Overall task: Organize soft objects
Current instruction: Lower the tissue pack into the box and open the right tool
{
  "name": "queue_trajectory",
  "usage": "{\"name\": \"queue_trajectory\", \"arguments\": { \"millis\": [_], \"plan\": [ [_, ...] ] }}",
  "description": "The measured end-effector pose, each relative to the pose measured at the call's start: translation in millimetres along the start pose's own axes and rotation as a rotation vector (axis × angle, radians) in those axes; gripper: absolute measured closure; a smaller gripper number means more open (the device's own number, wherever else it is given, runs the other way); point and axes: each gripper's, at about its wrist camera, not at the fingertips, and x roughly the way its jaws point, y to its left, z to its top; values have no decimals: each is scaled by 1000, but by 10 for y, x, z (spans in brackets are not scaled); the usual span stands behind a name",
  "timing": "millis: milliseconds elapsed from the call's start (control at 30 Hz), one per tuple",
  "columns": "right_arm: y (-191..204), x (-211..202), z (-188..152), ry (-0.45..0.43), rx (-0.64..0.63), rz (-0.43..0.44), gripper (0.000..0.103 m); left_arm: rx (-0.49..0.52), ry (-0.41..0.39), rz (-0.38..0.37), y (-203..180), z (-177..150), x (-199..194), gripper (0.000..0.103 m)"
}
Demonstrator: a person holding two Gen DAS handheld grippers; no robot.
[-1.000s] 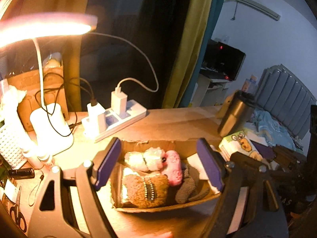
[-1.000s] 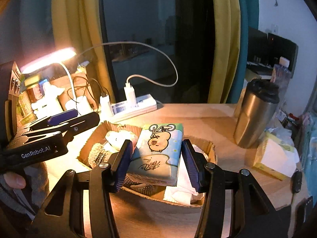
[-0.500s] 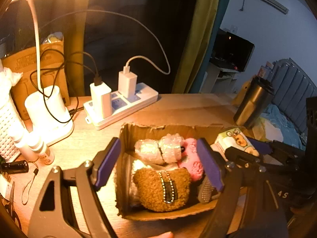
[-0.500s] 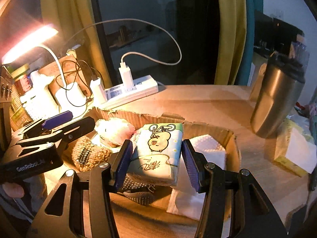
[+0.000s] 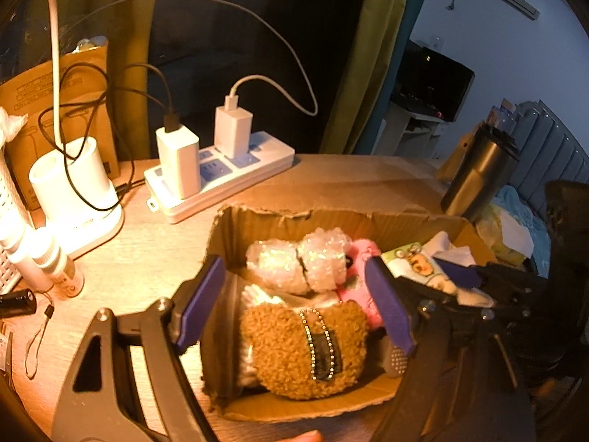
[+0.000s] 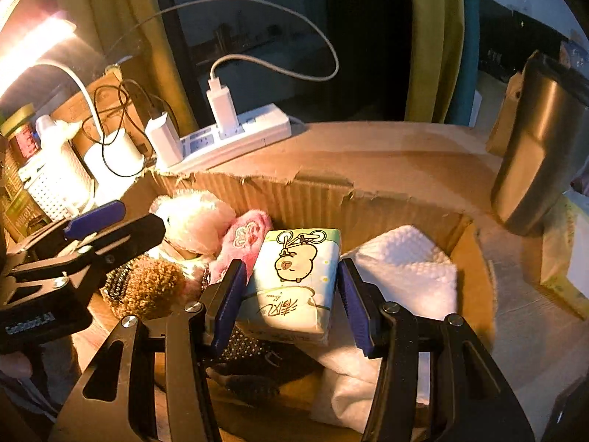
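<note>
A torn cardboard box [image 5: 294, 217] [image 6: 313, 199] holds soft things: a brown fuzzy pouch [image 5: 302, 350] [image 6: 147, 287], a bubble-wrap roll [image 5: 298, 261], a pink plush [image 5: 355, 287] [image 6: 243, 243], a white cloth [image 6: 408, 269] and a dark dotted sock [image 6: 257, 353]. My right gripper [image 6: 291, 302] is in the box with its jaws around a cartoon tissue pack [image 6: 294, 276] [image 5: 416, 265]; a small gap shows at each pad. My left gripper [image 5: 294, 305] is open over the box's left side, above the brown pouch.
A white power strip [image 5: 221, 176] [image 6: 235, 136] with chargers and cables lies behind the box. A lamp base [image 5: 73, 191] and small bottles [image 5: 55, 261] stand at the left. A steel tumbler [image 5: 478, 173] [image 6: 533, 154] stands at the right, beside yellow tissue packs [image 6: 563, 258].
Both grippers have moved forward and down toward the box. The tissue pack has come down into the box, and the right jaws have widened slightly around it.
</note>
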Motion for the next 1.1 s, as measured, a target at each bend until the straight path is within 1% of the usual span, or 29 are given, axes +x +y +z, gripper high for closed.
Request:
{"name": "queue_trajectory", "arguments": {
  "millis": [167, 333, 367, 400, 433, 700, 1100],
  "plan": [
    [-17, 54, -6, 8, 20, 14, 48, 0, -2, -1, 6, -3, 3, 23],
    [-29, -10, 1, -1, 22, 7, 47, 1, -1, -2, 5, -6, 3, 23],
    [-31, -37, 5, -8, 22, 6, 45, 1, -1, -2, 3, -7, 3, 23],
    [-34, -56, 10, -13, 23, 6, 40, 0, -1, -3, 4, -6, -1, 23],
    [-37, -79, 13, -18, 24, 7, 39, 0, -1, -3, 2, -6, -2, 23],
    [-55, -187, -15, -26, 30, -21, 39, 3, -16, -11, -25, 5, -97, 23],
    [42, -552, -84, -71, 19, -42, 39, 16, -57, -23, -123, -55, -430, 23]
  ]
}}
